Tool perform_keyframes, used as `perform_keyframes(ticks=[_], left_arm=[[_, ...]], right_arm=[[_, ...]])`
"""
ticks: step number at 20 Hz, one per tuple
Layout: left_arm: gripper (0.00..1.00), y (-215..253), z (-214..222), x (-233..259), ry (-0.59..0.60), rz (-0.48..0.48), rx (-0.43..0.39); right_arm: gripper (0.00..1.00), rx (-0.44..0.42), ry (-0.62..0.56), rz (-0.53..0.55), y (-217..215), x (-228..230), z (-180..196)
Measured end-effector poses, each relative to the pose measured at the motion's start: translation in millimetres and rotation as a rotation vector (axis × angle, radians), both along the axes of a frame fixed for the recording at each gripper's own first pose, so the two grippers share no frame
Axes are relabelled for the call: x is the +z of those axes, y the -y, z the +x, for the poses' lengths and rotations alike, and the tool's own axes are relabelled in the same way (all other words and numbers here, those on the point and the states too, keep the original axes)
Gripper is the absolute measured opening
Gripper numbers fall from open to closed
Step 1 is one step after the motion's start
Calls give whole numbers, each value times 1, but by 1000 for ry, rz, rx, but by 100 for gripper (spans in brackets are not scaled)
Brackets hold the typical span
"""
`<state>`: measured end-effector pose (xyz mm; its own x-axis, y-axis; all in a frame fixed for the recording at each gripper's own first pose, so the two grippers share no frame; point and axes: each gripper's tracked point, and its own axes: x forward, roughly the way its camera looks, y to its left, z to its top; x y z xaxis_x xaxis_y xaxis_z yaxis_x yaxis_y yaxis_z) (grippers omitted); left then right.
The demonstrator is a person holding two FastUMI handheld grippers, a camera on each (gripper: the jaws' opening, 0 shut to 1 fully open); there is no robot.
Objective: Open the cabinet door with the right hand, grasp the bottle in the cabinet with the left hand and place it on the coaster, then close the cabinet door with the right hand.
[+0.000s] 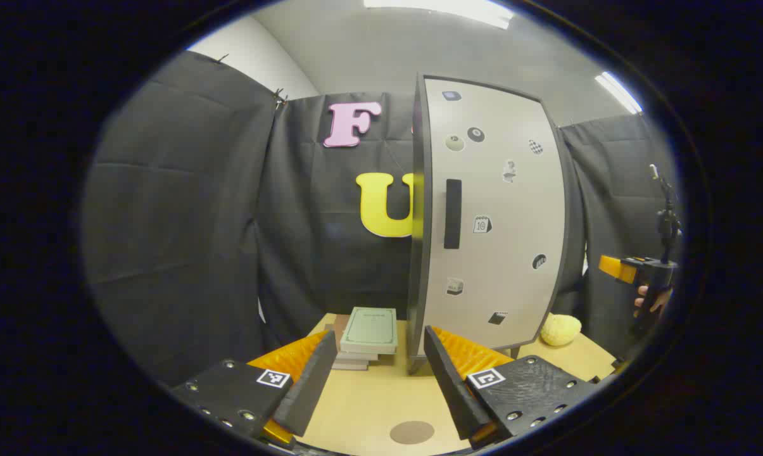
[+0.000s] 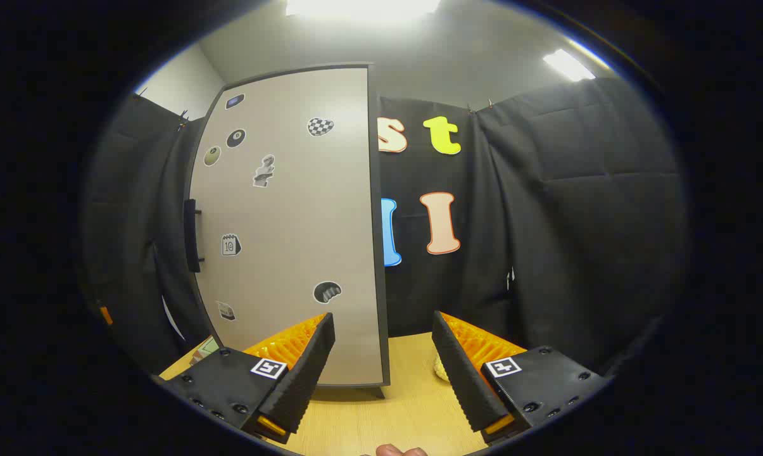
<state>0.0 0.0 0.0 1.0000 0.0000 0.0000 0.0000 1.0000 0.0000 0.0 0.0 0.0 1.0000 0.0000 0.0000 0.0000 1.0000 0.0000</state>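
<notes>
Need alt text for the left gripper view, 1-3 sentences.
A shut cabinet with a dark handle and stickers on its door stands on a wooden table, seen between the open left tongs. A stack of books sits left of it, a yellow object to its right and a round coaster nearest the camera. The right tongs show at far right.

The cabinet door [image 1: 492,215] carries a calendar sticker [image 1: 481,224] showing the number 10, at 3 o'clock from the handle [image 1: 452,213]. Other stickers are unreadable.
</notes>
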Motion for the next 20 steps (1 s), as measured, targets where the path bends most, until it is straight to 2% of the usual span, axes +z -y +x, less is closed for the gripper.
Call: perform_keyframes(ticks=[1, 2, 3, 4, 12, 13, 14, 15, 18, 20], left_arm=[[84, -1, 0, 0, -2, -10, 2], [84, -4, 0, -1, -1, -16, 4], [86, -7, 0, 0, -1, -17, 8], [84, -11, -2, 1, 3, -14, 14], [83, -24, -12, 3, 25, 2, 32], [86, -25, -14, 3, 25, 5, 33], [84, -26, -14, 2, 28, 9, 34], [84, -28, -14, 2, 30, 13, 37], [86, -33, -17, -2, 31, -8, 44], [83, -38, -20, -5, 42, -27, 54]], right_arm=[[98, 3, -4, -1, -2, -1, 0], [98, 5, -7, -3, -5, -4, -2], [93, 7, -11, -6, -8, -5, -3], [98, 10, -15, -9, -10, -7, -4], [98, 41, -21, -25, -32, -9, -12], [98, 47, -22, -25, -35, -9, -11], [93, 53, -22, -24, -39, -9, -11], [98, 58, -21, -22, -42, -7, -10], [98, 78, -25, -32, -55, -6, -3], [98, 67, -66, -75, -58, -13, 5]])
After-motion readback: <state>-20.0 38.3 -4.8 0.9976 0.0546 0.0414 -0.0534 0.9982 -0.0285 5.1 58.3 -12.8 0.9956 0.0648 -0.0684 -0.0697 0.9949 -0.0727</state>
